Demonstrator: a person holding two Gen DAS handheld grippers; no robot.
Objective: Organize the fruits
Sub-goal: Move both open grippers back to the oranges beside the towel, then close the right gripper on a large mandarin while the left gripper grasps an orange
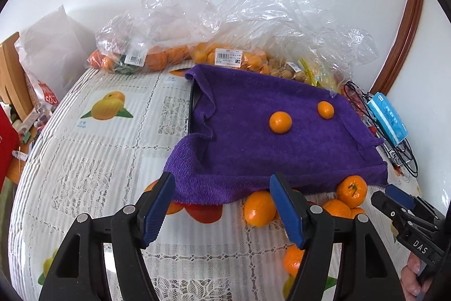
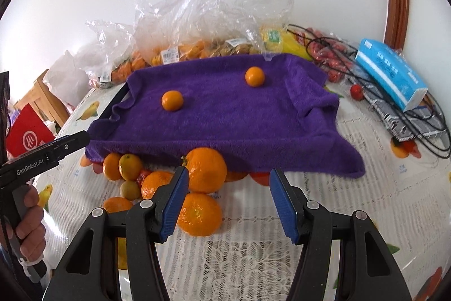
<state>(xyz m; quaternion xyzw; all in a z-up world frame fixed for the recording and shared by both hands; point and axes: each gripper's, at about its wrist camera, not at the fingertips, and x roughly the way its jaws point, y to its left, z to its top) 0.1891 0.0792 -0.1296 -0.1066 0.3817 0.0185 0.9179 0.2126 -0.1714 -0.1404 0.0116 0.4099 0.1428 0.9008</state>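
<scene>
A: Where are the fruits?

B: Two small oranges (image 2: 172, 100) sit well apart on the purple towel (image 2: 225, 114), which is draped over a dark tray (image 1: 192, 103). A pile of bigger oranges (image 2: 204, 169) lies on the table (image 1: 93, 148) at the towel's near edge (some half tucked under it).

A: And the tools?

B: The left hand-held gripper (image 1: 222, 208) stands with its jaws apart and nothing between them, over the towel's front hem. The right hand-held gripper (image 2: 227, 202) is also parted, empty, its left finger (image 2: 174, 202) in front of two oranges.

A: Behind?

B: Clear plastic bags (image 1: 197, 27) of fruit against the wall.
</scene>
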